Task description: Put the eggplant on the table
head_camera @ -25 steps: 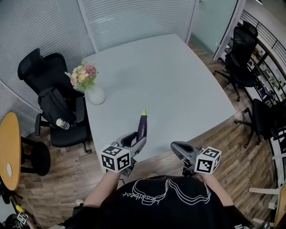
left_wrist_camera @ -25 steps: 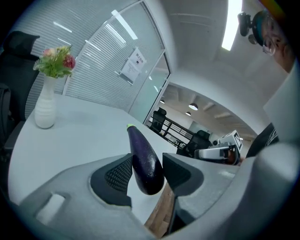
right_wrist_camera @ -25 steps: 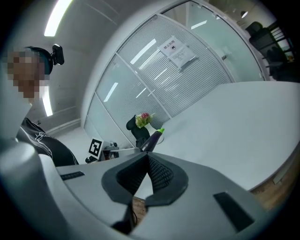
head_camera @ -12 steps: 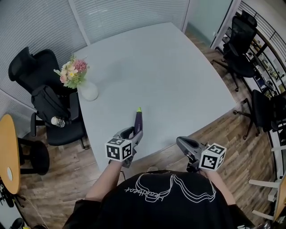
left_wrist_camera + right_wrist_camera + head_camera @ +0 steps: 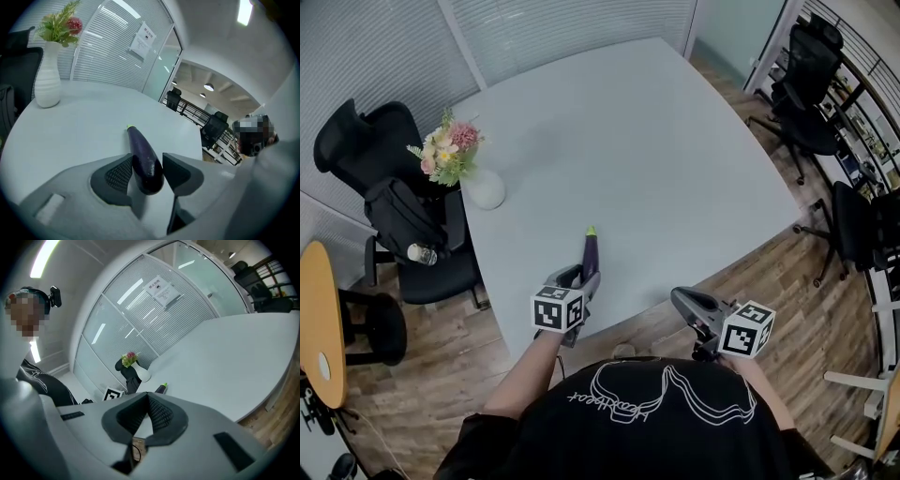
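While the left claw (image 5: 581, 284) hangs over the table (image 5: 656, 141), it is clamped on the eggplant (image 5: 591, 255). In the left gripper view, the fat purple end sits between the two black pads (image 5: 119, 173), and the pads hug it from both sides. The rest of the eggplant sticks out past the claw, and its small green tip points to 12 o'clock. In the head view, the eggplant is over the table's near edge, at about 6 o'clock on the table top. I cannot tell if it touches the table.

The right claw (image 5: 686, 305) is at 4 o'clock from the eggplant, well apart from it. It is off the table, over the wood floor (image 5: 787, 281). Its jaws are together, with nothing between them.

A white vase (image 5: 486, 190) with flowers (image 5: 445, 150) stands on the table at 10 o'clock from the eggplant, close to the table's edge. A black chair (image 5: 356, 141) stands just past that edge, at 9 o'clock from the vase.
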`<state>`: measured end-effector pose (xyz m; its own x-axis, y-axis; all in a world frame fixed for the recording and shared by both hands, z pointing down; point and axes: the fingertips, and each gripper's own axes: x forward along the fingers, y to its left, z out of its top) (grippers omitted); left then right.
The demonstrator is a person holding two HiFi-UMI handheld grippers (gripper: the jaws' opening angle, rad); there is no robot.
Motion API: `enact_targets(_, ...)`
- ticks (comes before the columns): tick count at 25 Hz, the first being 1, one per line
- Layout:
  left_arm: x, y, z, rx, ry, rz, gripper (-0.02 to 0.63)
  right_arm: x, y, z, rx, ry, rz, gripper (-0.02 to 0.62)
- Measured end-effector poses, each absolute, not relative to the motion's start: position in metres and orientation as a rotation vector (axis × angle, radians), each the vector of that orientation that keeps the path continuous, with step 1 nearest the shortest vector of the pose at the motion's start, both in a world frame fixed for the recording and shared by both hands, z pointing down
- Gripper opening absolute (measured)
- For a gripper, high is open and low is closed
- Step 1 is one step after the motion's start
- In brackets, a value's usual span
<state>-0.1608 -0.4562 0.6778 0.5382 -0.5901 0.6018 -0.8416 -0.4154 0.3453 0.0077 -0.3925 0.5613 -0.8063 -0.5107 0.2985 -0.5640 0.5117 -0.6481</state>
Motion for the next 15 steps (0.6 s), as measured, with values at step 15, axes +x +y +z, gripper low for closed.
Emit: enact_targets(15, -0.1616, -0.4582, 0.6884, 2.138, -1.166, 0.549, 0.209, 0.0034, -0.3934, 0.5682, 0.954, -2.634, 1.202, 0.009)
